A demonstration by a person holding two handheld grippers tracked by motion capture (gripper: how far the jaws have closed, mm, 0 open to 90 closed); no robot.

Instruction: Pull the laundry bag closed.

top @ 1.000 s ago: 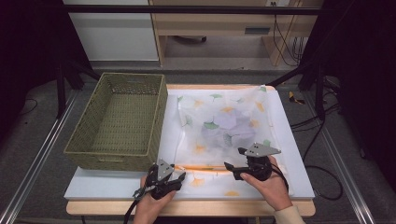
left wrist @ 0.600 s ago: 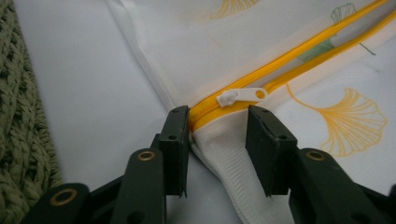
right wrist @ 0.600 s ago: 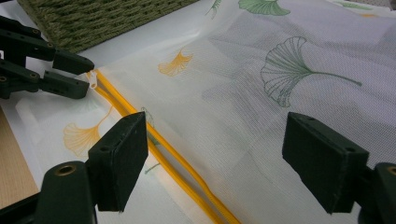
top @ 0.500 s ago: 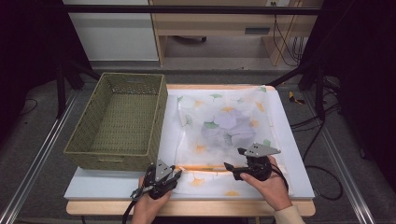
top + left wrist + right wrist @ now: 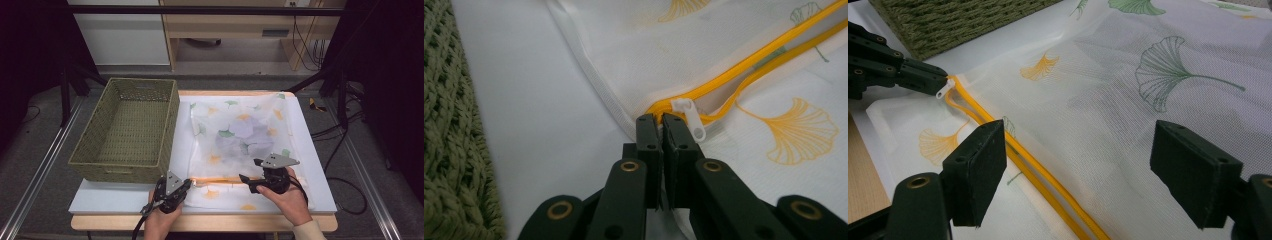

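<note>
Left gripper pinching the corner of a mesh laundry bag at its zipper end; right gripper spread wide over the zipper.

Nearest the person, the left gripper (image 5: pixel 661 122) has its jaws pressed together on the white hem of the mesh bag (image 5: pixel 240 130) right beside the white zipper pull (image 5: pixel 689 117), where the orange zipper (image 5: pixel 1023 155) ends. The right gripper (image 5: pixel 1078 170) hangs above the zipper line farther along the bag's near edge, jaws wide apart and holding nothing. The gripper views bring out the pull tab and the printed ginkgo leaves (image 5: pixel 1168 75); the high view instead shows the bag spread flat on the white bench (image 5: pixel 320 165), with the empty woven green basket (image 5: pixel 127 130) just beside it on the left, and cables on the floor beyond.
</note>
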